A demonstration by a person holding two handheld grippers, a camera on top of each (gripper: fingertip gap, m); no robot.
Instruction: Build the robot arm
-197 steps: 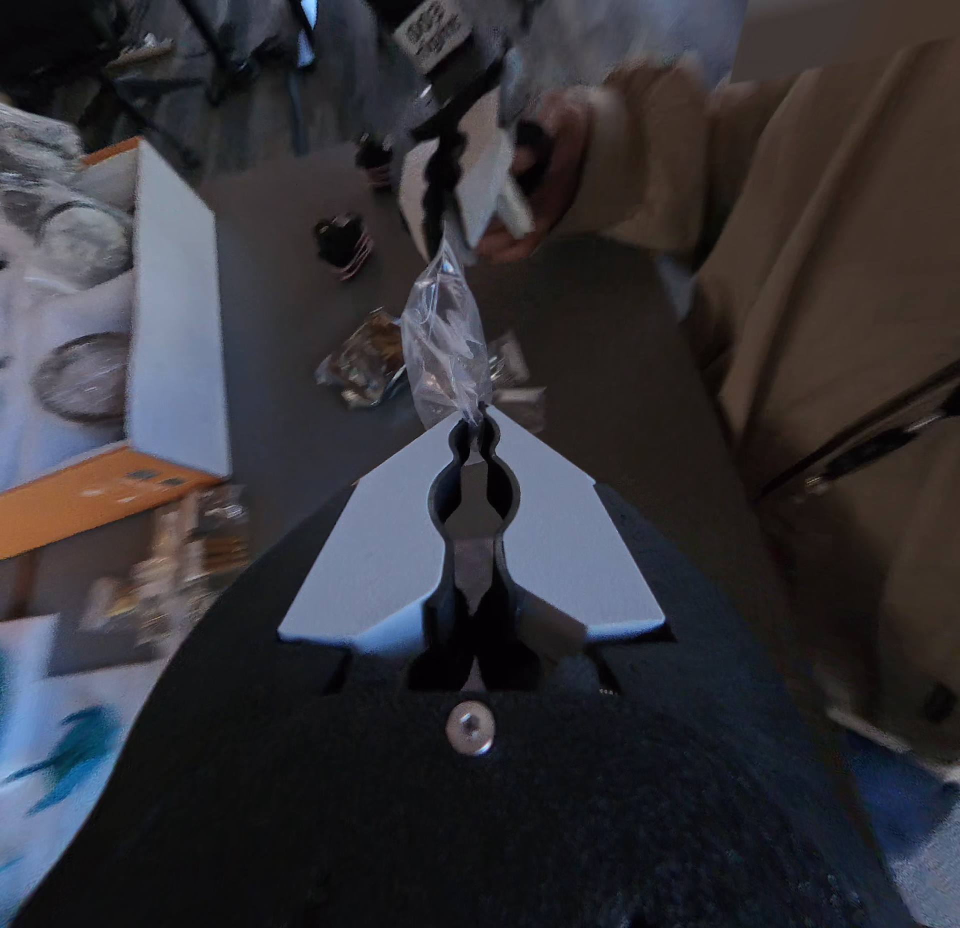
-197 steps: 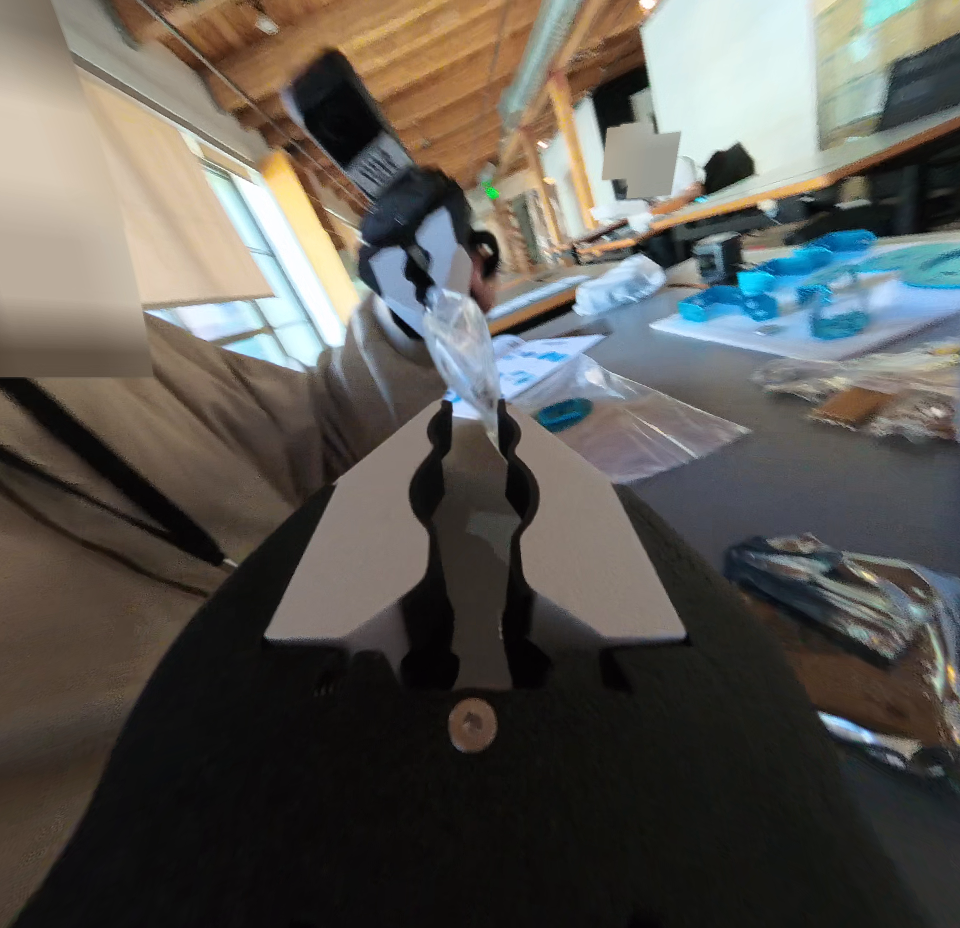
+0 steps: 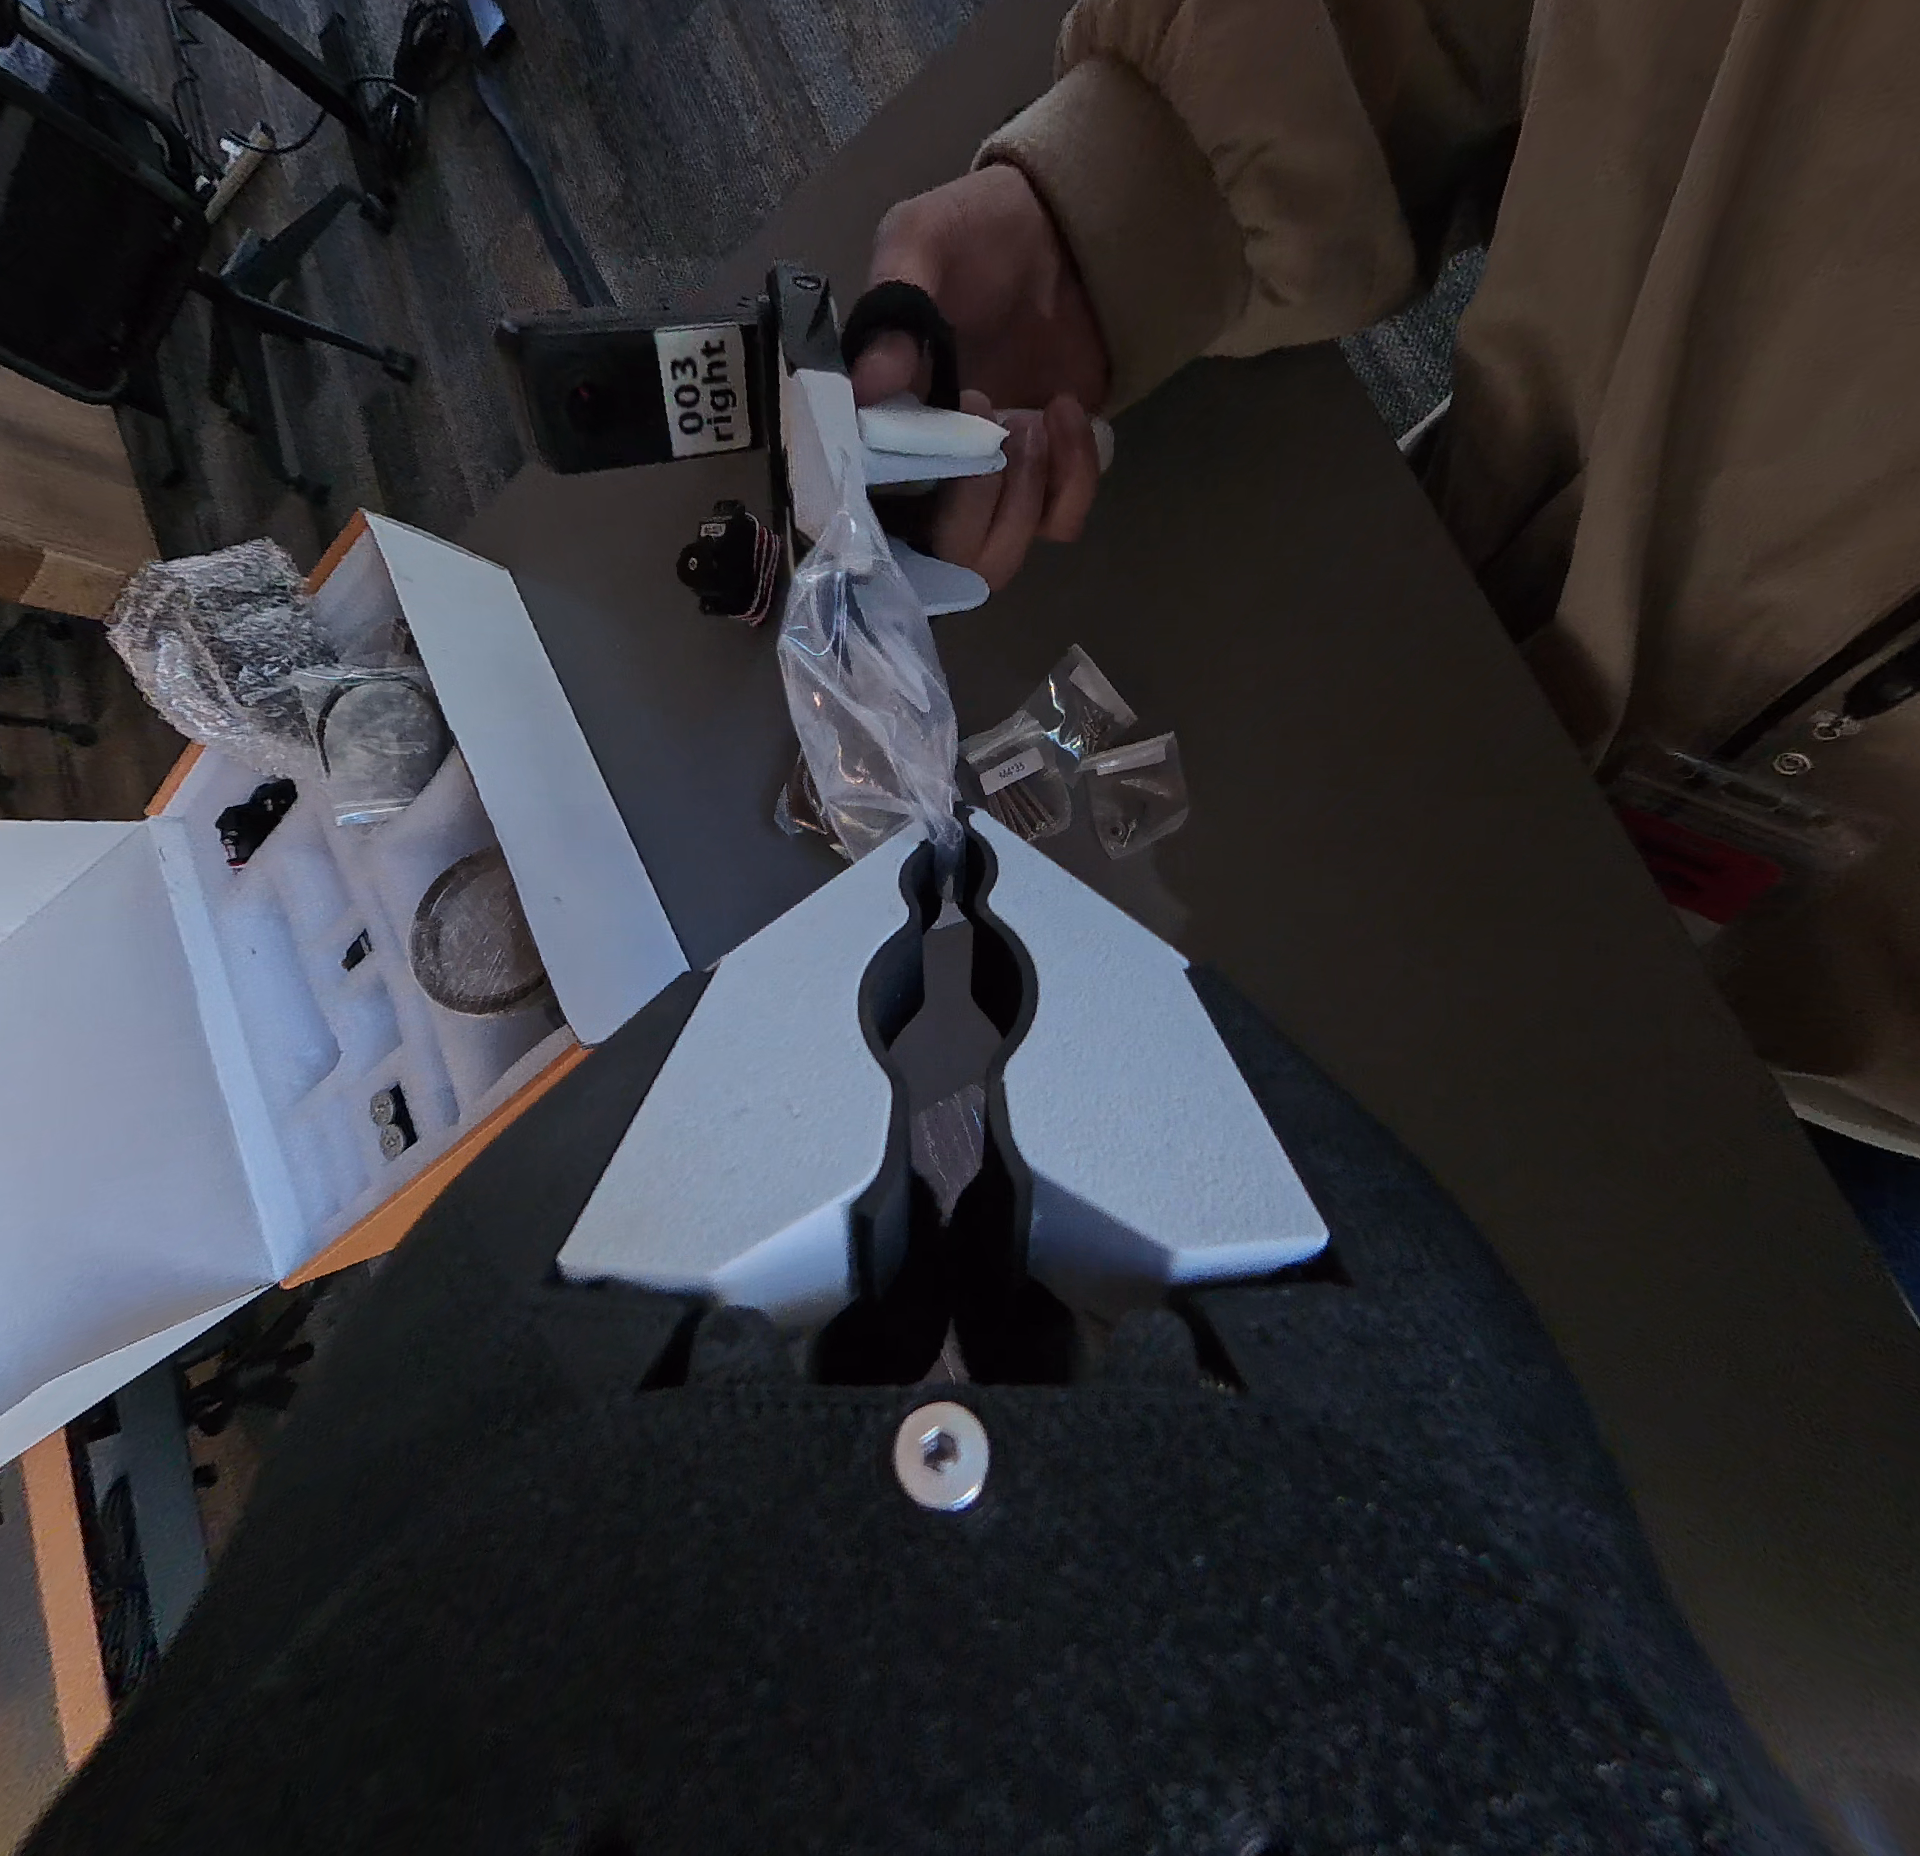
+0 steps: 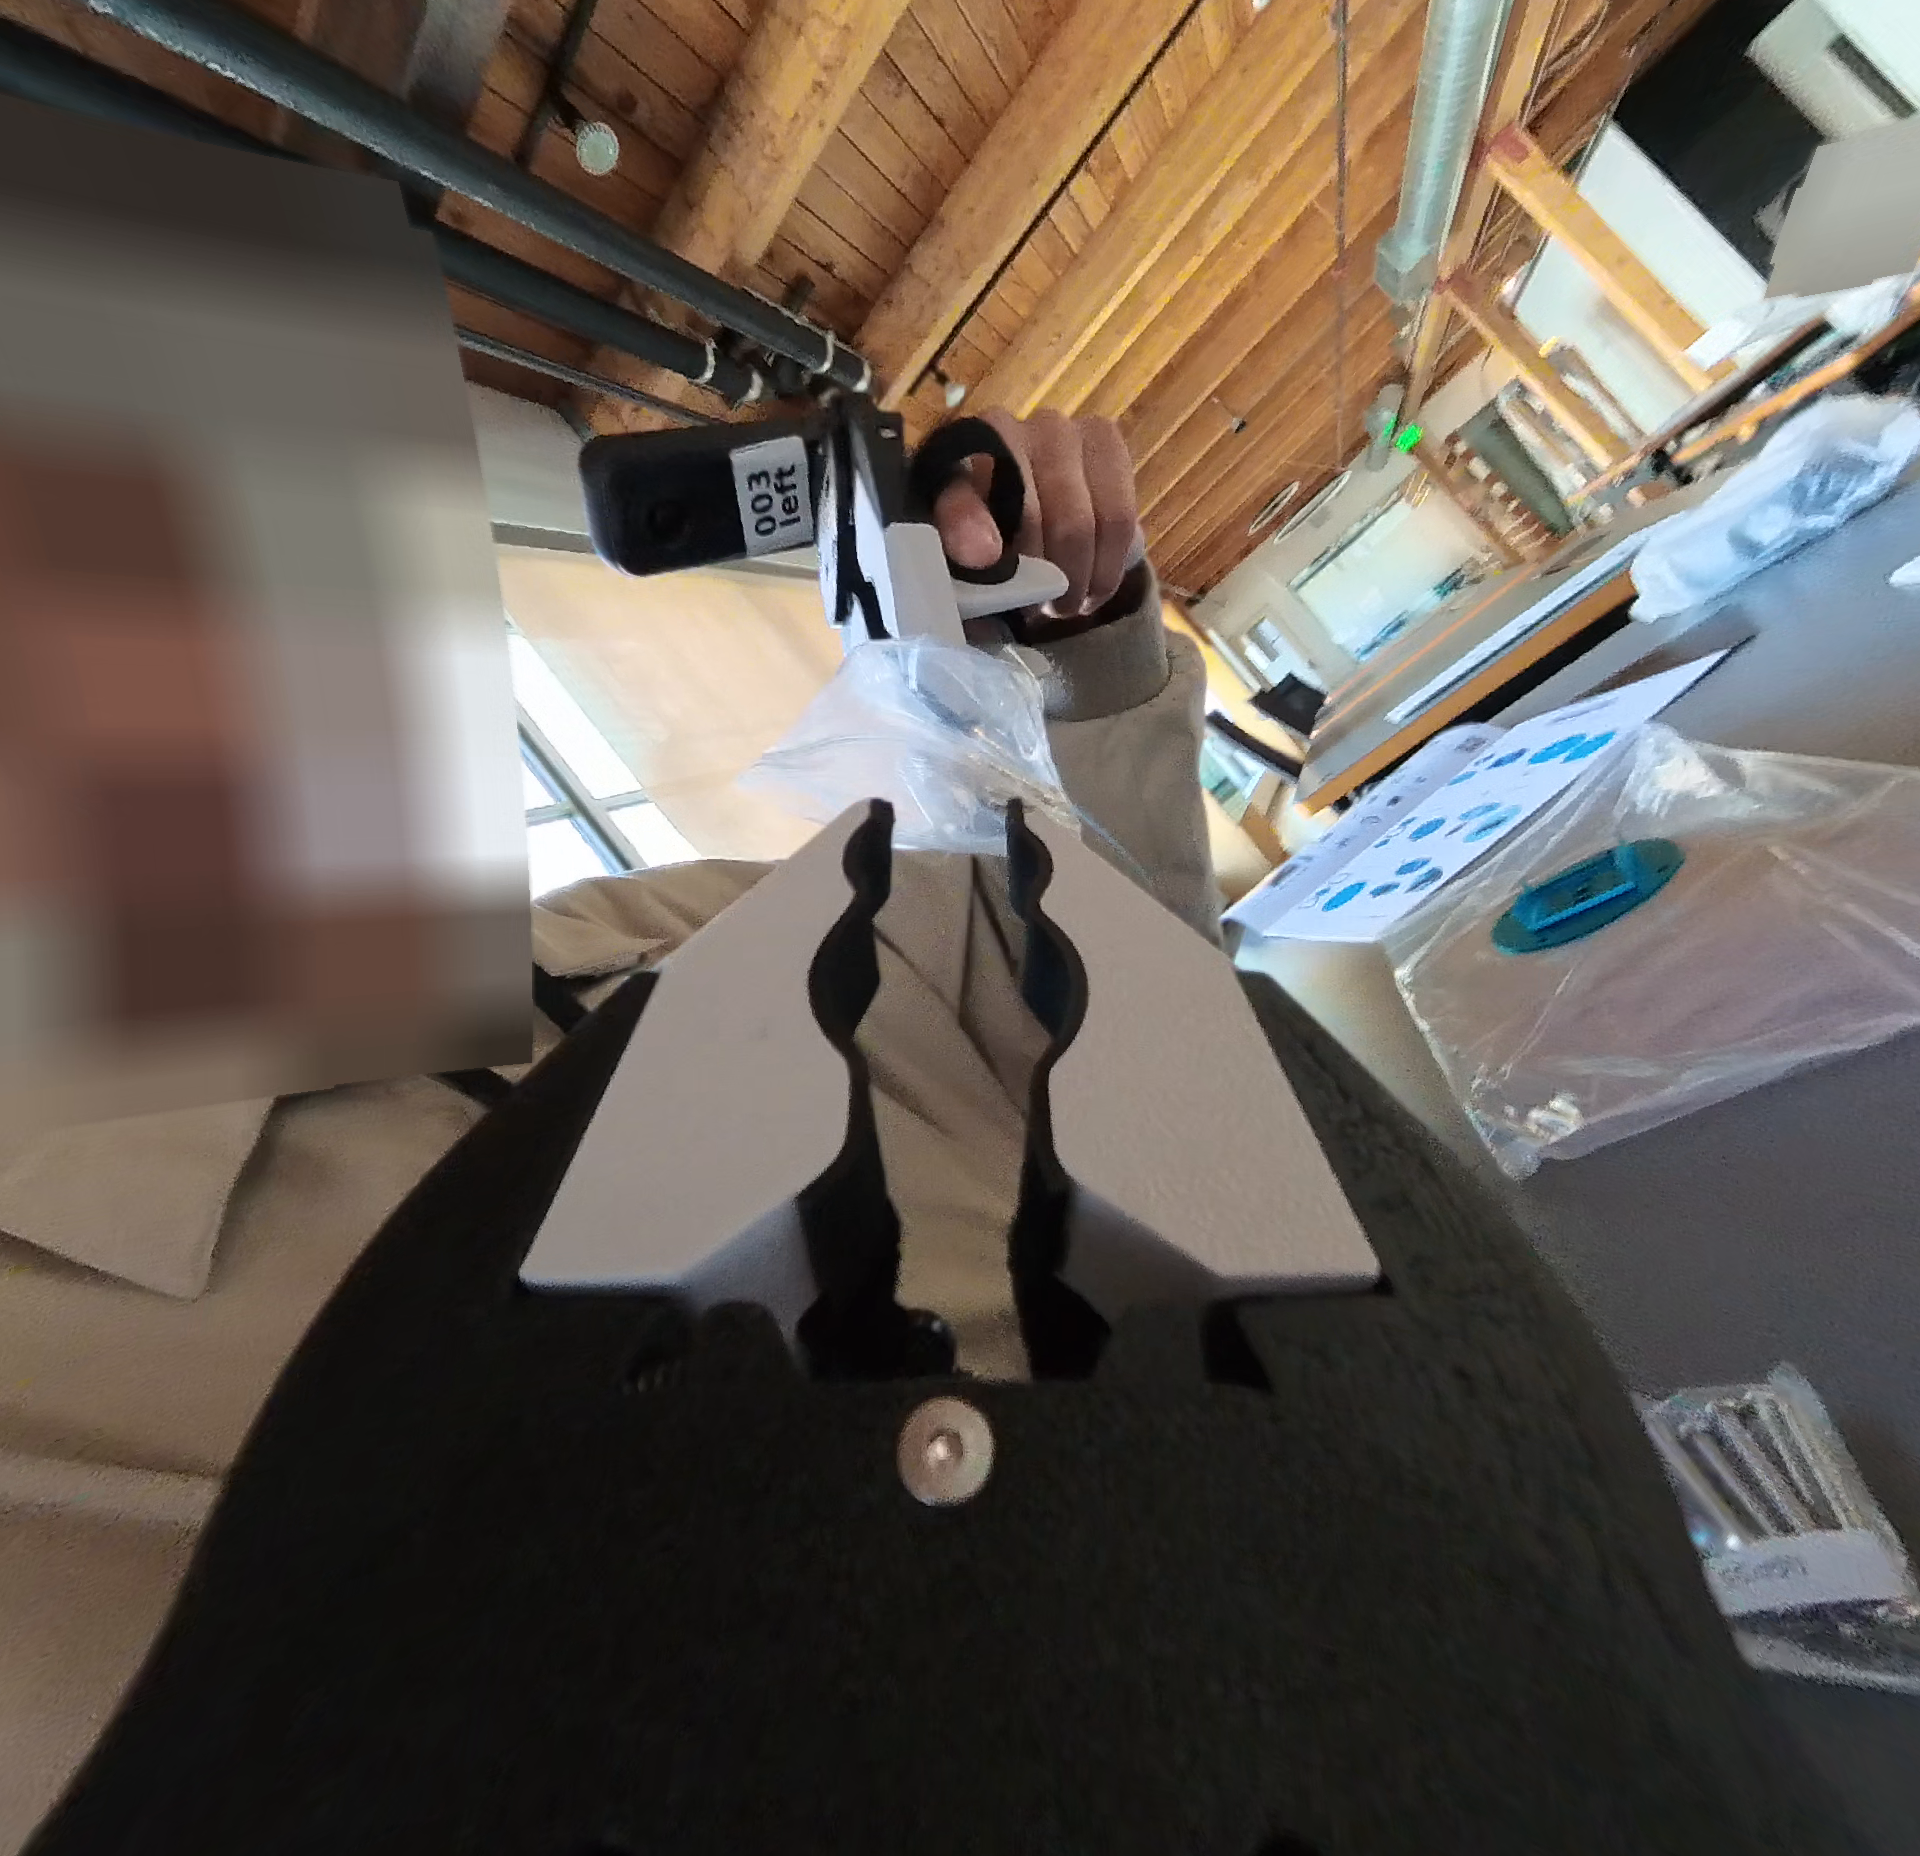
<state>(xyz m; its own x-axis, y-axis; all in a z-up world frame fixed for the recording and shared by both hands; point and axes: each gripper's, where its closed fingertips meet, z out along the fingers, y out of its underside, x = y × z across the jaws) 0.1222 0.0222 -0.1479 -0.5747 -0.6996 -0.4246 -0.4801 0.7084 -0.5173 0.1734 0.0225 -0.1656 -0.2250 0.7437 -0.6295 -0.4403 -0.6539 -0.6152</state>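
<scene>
A clear plastic bag (image 3: pixel 873 705) with small dark parts inside hangs between my two grippers above the dark grey table (image 3: pixel 1351 767). My left gripper (image 3: pixel 951 842) is shut on one end of the bag. In the right wrist view, the left gripper (image 4: pixel 902 645) is above and holds the top of the bag (image 4: pixel 925 757). My right gripper (image 4: pixel 948 811) is open. Its jaws stand apart, with the bag's lower edge lying at the fingertips. In the left wrist view, the right gripper (image 3: pixel 862 518) is held by a hand (image 3: pixel 997 352) at the bag's far end.
An open white and orange box (image 3: pixel 499 767) with foam and parts stands to the left. Small zip bags of screws (image 3: pixel 1081 757) and a black part (image 3: pixel 727 559) lie on the table. A large clear bag with a blue part (image 4: pixel 1579 892) and a screw bag (image 4: pixel 1766 1494) lie to the right. A person in a beige jacket (image 3: pixel 1662 352) is close by. The gap from one gripper's tips to the other's is roughly 6 cm.
Both grippers have turned and shifted, and the pictures are no longer blurred. The bag was drawn out narrow before and now spreads wider at the right gripper. The left gripper still grips it.
</scene>
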